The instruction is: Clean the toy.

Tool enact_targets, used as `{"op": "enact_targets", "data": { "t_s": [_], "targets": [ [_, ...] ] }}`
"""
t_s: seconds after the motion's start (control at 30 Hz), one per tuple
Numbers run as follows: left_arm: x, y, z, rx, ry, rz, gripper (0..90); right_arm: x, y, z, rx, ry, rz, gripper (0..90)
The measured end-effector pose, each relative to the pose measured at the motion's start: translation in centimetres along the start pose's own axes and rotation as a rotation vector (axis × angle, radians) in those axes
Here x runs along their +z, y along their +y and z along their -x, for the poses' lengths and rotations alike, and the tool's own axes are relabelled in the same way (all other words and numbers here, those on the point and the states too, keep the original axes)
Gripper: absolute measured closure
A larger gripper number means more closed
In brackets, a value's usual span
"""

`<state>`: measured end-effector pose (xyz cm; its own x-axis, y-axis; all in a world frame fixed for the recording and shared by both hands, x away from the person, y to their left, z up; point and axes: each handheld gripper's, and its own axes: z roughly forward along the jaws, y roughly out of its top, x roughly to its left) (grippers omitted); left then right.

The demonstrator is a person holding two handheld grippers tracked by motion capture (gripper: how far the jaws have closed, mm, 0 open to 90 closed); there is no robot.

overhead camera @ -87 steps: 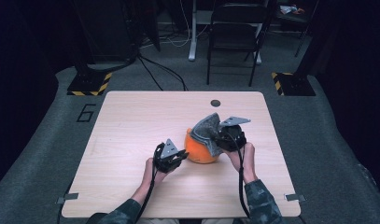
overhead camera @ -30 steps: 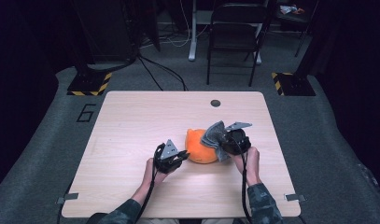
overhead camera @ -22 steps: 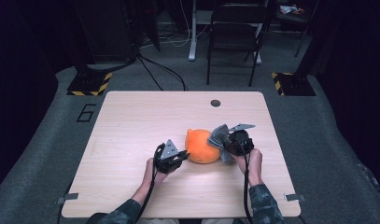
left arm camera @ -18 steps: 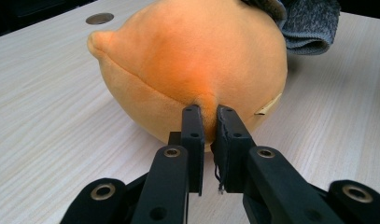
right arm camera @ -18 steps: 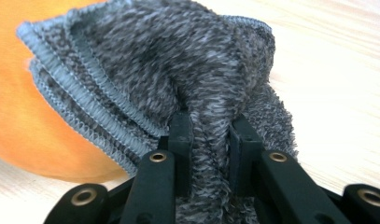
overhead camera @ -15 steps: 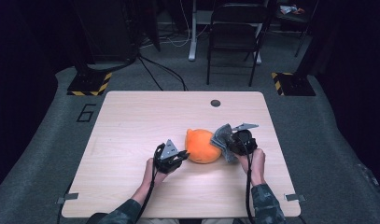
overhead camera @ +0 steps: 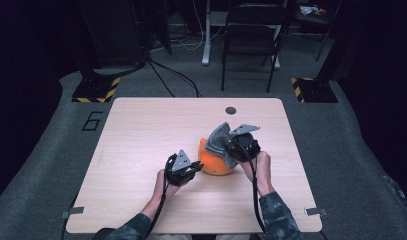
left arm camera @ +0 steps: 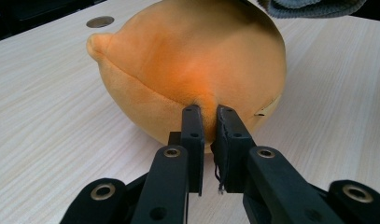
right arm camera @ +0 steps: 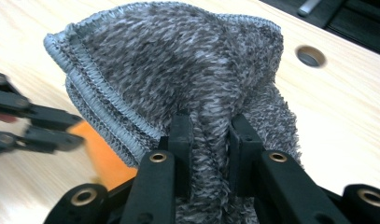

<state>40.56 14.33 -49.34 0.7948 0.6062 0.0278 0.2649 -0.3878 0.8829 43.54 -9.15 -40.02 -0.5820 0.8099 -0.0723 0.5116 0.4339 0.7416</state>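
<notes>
Plush: round orange soft toy (left arm camera: 187,70), light, squashy; left gripper (left arm camera: 207,122) pinches a fold of its skin. Grey knitted sock (right arm camera: 178,84), limp, stretchy; right gripper (right arm camera: 208,128) clamps bunched fabric near the cuff.

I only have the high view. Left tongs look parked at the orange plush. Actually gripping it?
Observer: Yes. In the left gripper view the left tongs pinch a fold of the orange plush, jaws nearly together.
Operator: And the grey thing on the right?
Observer: A fuzzy grey knit cloth with a stitched hem; the right tongs are clamped on a bunched fold of it.
Operator: Is the plush off the table?
Observer: No, in the left gripper view it rests on the table.
</notes>
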Motion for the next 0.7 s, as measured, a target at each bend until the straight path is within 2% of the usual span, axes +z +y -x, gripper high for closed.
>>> {"op": "enact_targets", "data": {
  "t_s": [0.13,0.23,0.27,0.33,0.4,0.43,0.7],
  "targets": [
    [0.0,0.0,0.1,0.0,0.005,0.005,82.7,0.7,0.9,-1.4,-0.043,0.025,0.002,74.3],
    [0.0,0.0,0.1,0.004,0.005,0.006,82.7,1.4,1.3,-2.5,-0.079,0.032,-0.015,74.2],
    [0.0,0.0,0.1,0.002,0.005,0.005,82.7,1.7,1.3,-2.8,-0.073,0.038,-0.021,74.2],
    [0.0,0.0,0.0,0.006,0.004,-0.001,82.7,2.3,1.3,-3.2,-0.095,0.042,-0.035,74.2],
    [0.0,0.0,0.0,0.008,0.004,-0.008,82.7,2.9,1.2,-3.2,-0.106,0.046,-0.041,74.2],
    [0.0,0.0,0.0,0.004,0.006,-0.007,82.7,3.0,1.1,-3.2,-0.094,0.049,-0.045,74.2],
    [0.0,0.0,0.1,0.0,0.001,0.002,82.7,2.6,0.7,-2.4,-0.072,0.049,-0.039,74.3]
  ]
}}
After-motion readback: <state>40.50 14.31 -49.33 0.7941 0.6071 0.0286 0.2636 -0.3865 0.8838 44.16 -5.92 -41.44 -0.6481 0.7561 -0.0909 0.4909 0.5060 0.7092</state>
